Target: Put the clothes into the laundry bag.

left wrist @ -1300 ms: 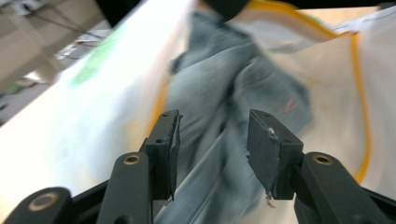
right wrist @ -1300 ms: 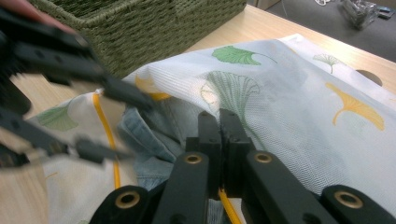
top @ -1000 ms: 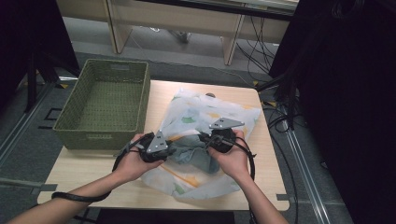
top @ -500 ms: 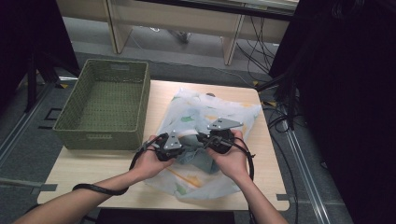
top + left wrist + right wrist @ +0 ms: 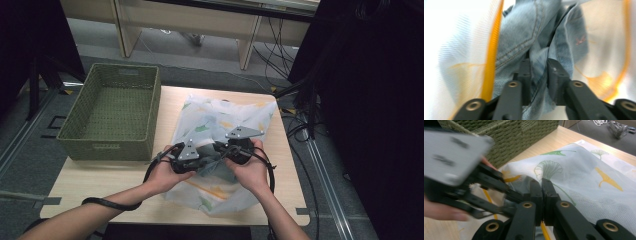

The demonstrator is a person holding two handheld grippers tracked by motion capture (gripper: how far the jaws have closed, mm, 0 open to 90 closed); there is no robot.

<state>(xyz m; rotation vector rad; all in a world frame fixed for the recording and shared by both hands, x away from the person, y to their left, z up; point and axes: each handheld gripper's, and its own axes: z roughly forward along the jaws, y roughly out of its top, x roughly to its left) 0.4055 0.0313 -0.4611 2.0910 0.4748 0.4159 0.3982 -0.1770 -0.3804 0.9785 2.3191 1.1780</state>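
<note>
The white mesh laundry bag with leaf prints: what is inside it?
Light blue denim lies bunched at the bag's mouth, a fold between the left gripper's jaws. The mesh hides whatever lies deeper inside.

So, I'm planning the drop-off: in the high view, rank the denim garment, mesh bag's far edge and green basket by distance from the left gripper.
1. Denim garment, at the left gripper.
2. Mesh bag's far edge, beyond it.
3. Green basket, to its left.

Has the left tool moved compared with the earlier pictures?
Yes. The left tool has moved rightward, away from the green basket and closer to the right tool, over the mesh bag.
</note>
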